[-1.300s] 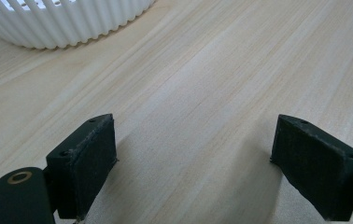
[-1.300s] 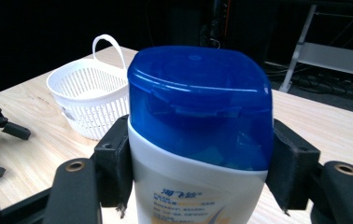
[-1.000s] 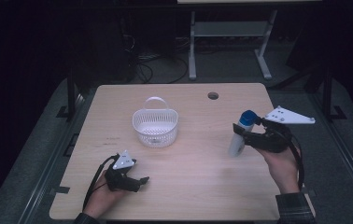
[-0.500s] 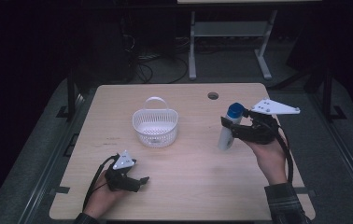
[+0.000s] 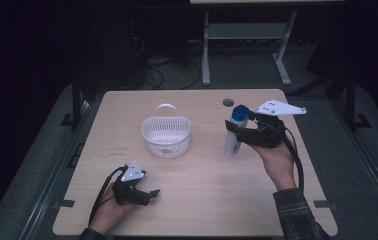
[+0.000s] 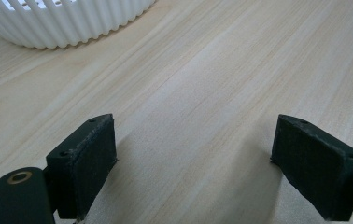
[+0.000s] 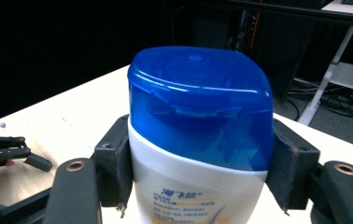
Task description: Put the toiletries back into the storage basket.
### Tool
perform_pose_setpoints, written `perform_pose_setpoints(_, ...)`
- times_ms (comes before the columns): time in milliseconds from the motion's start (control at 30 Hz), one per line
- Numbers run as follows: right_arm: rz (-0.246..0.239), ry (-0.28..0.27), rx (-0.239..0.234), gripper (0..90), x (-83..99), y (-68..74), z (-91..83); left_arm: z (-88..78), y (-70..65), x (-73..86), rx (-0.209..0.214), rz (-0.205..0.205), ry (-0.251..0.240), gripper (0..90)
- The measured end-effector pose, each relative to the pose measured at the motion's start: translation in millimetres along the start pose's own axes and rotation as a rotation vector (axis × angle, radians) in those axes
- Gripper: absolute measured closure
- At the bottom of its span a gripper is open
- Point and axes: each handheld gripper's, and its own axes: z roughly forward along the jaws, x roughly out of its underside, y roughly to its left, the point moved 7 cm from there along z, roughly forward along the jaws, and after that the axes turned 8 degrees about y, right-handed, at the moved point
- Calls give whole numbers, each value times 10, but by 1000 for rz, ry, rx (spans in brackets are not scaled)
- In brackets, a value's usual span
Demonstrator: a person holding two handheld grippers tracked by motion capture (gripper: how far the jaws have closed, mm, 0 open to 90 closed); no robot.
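A white bottle with a blue cap point(image 5: 235, 131) hangs upright above the right half of the table, gripped just below the cap by my right gripper point(image 5: 237, 131). In the right gripper view the bottle point(image 7: 198, 140) stands between both pads, which press on its sides. A white slatted basket point(image 5: 166, 135) with a raised handle sits at the table's middle, left of the bottle. My left gripper point(image 5: 149, 196) rests on the wood near the front left, open, nothing between its pads point(image 6: 88, 163). The basket's wall point(image 6: 58, 23) shows at the top left of the left gripper view.
The wooden table point(image 5: 202, 200) has a round cable hole point(image 5: 227, 102) at its far edge, behind the bottle. A white desk frame point(image 5: 242, 45) and cables stand on the dark floor beyond. The left gripper point(image 7: 11, 154) lies far off in the right gripper view.
My right gripper has carried the bottle leftward toward the basket and slightly up. The left gripper has stayed where it was.
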Motion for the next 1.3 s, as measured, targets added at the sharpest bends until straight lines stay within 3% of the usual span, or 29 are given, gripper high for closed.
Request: perform_pose_setpoints(1300, -79, -18, -65, 345, -588, 448, 644, 1, -9, -1, 2, 9, 0, 129)
